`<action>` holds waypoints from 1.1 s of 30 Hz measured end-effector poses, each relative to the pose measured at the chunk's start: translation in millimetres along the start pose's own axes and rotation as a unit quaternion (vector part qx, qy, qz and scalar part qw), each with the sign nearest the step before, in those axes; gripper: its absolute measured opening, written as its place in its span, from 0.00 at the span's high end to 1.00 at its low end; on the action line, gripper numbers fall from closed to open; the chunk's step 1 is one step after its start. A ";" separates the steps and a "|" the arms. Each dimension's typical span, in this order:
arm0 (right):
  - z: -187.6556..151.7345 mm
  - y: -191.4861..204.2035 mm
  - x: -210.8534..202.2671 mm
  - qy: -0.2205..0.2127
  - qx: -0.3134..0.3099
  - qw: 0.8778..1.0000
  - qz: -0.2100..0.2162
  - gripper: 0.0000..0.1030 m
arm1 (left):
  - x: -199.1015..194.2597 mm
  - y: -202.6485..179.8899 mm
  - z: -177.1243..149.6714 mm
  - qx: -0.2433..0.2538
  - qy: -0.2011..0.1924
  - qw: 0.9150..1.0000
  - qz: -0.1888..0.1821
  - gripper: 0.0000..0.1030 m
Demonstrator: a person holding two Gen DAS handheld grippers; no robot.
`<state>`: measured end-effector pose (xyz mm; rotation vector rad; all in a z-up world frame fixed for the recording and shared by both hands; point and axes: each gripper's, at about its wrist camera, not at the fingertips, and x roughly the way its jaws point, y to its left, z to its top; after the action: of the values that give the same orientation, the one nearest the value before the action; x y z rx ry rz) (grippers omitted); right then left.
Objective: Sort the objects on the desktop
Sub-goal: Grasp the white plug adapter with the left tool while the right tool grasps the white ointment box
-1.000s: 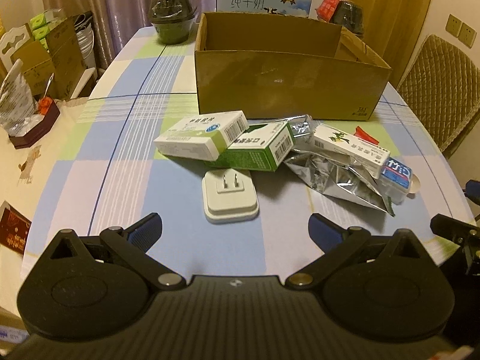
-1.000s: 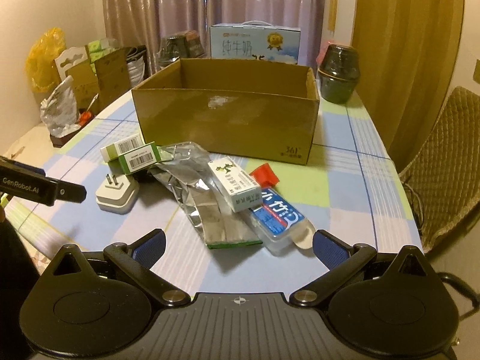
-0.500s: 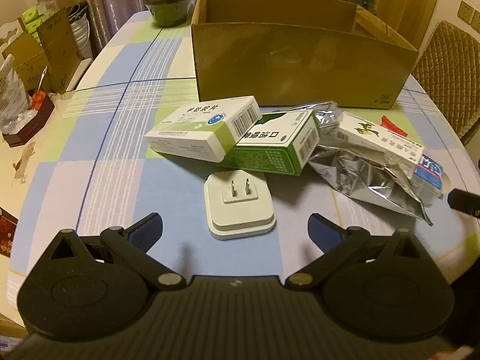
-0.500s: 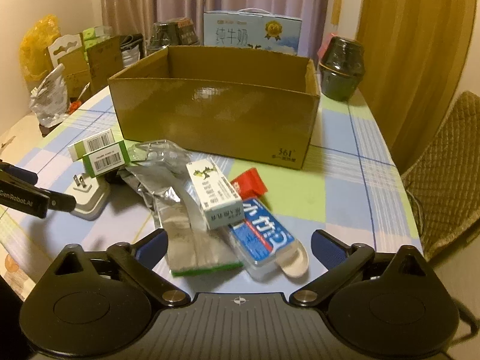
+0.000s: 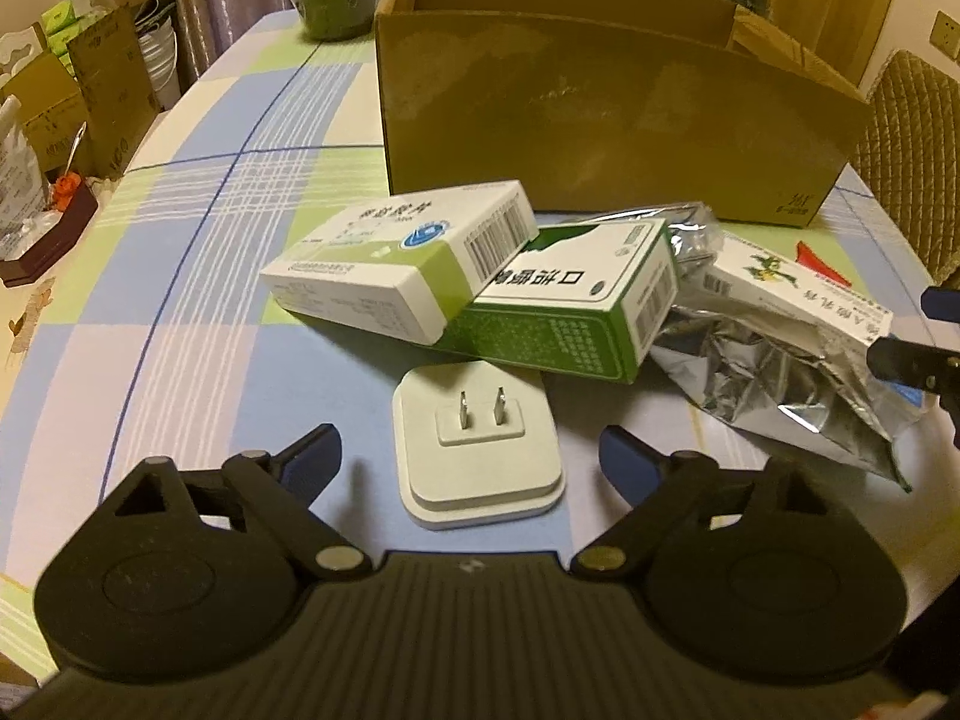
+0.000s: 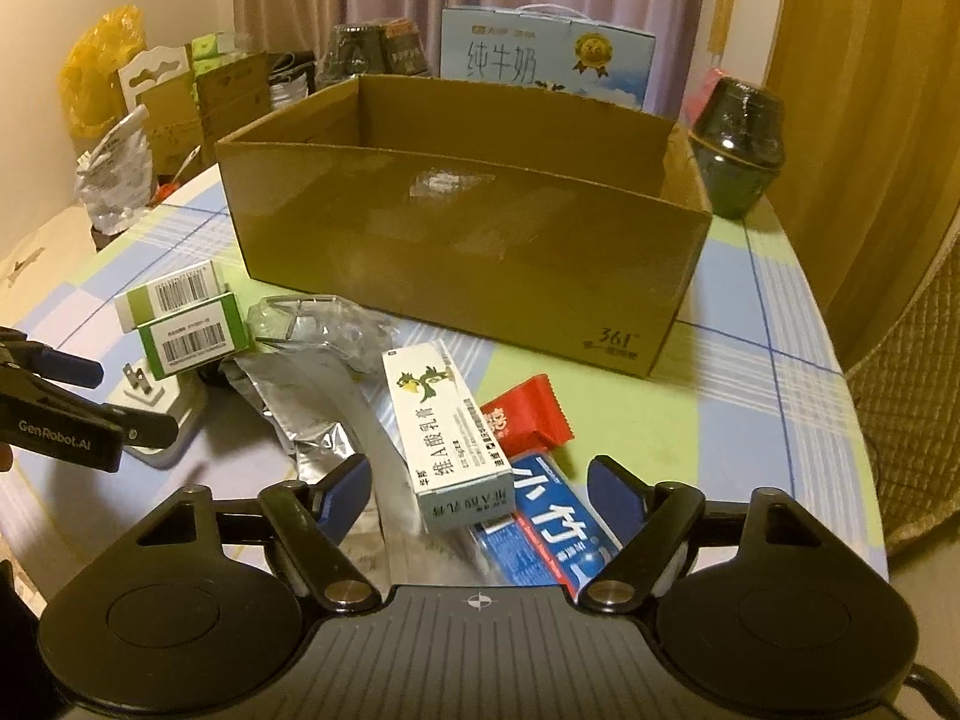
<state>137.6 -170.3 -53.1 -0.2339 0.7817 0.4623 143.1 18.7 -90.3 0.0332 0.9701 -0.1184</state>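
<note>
Between the left gripper's (image 5: 471,450) spread fingers lies a white plug adapter (image 5: 477,450), prongs up, untouched as the jaws have just been closing. Just ahead of the right gripper (image 6: 477,483), also narrowing yet clear, a white ointment box (image 6: 447,432) rests on a blue-labelled case (image 6: 549,534); beyond stands the cardboard box (image 6: 468,246).

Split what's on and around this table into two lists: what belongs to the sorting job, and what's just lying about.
Job:
- cardboard box
- white plug adapter
- white-and-green medicine box
- green medicine box
- foil pouch
- ointment box
- red sachet
- blue packet

Lying about:
- milk carton
- dark wrapped pots
- yellow bag
- chair
</note>
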 end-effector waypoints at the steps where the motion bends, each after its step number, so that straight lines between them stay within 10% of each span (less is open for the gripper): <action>1: 0.9 0.7 3.1 0.002 -0.002 1.000 0.001 0.30 | 2.2 0.3 0.2 0.000 0.001 1.000 0.001 0.17; 33: 16.9 7.9 47.2 0.030 -0.063 0.997 0.033 0.66 | 19.7 -3.3 -1.1 0.021 0.001 1.000 0.014 0.41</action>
<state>173.5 -142.4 -75.8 -0.3409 0.8220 0.5702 152.8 13.8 -107.1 0.0866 0.9690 -0.1125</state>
